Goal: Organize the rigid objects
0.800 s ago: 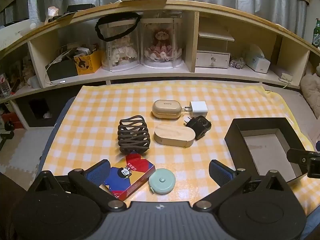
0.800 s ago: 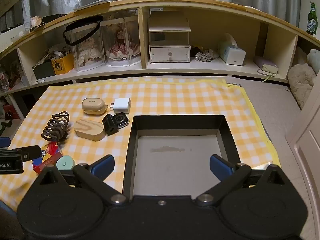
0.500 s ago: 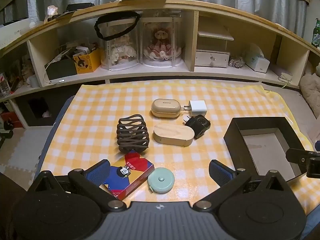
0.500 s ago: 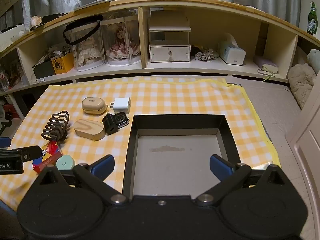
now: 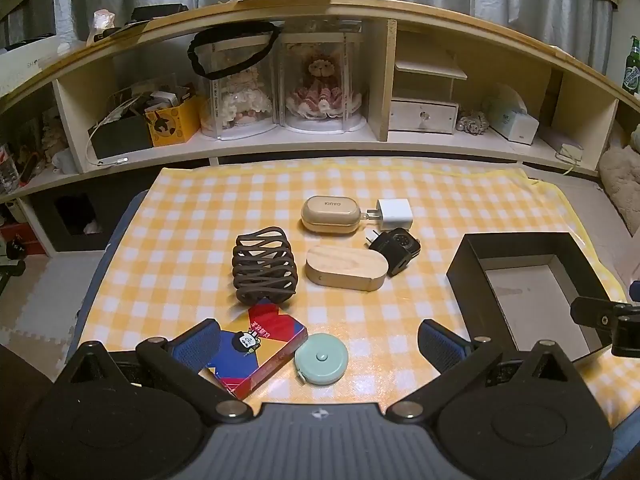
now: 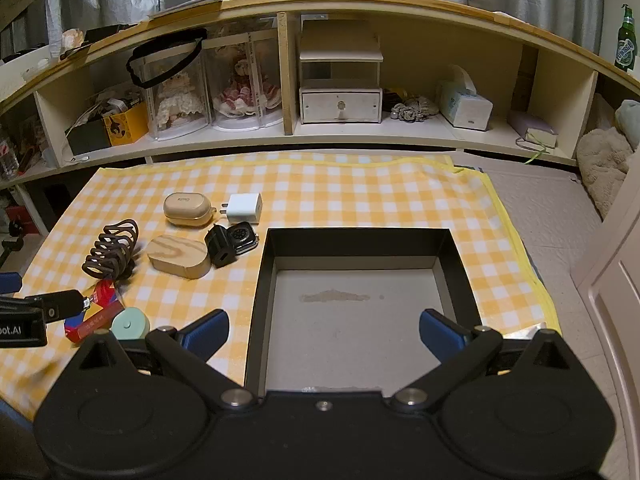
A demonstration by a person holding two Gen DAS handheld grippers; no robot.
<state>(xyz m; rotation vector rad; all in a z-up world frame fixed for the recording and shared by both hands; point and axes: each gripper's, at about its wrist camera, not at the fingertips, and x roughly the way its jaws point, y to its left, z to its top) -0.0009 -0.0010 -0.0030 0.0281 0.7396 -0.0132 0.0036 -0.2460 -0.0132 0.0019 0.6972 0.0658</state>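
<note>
Yellow-checked cloth [image 5: 192, 240] covers my table, and its left strip lies bare out to the edge. My left tongs [image 5: 318, 344] hang wide open over the near edge, gripping nothing; the left pad [image 5: 198, 342] sits above the card box [image 5: 260, 346], and the mint tape measure [image 5: 320, 358] lies between the pads, touching that box. Just behind the box stands the brown lattice holder [image 5: 264, 270]. To its right is the wooden block [image 5: 346, 274], with the beige case [image 5: 332, 215] behind it and the white charger [image 5: 394, 214] beside the case, its prongs at the case's end. A black plug [image 5: 390, 250] with the watch [image 5: 406, 242] sits against the block's right end. Open cloth then runs between this cluster and the black tray [image 5: 466, 280].

My right tongs [image 6: 324, 332] also stand wide open and hold nothing, both pads over the tray's near half. Inside the tray [image 6: 260, 280] I see only bare grey floor with a pale scuff. Its left wall is near the plug and watch; its right wall leaves a band of cloth before the yellow hem [image 6: 520, 256], with grey floor mat [image 6: 552, 216] past that edge.
</note>
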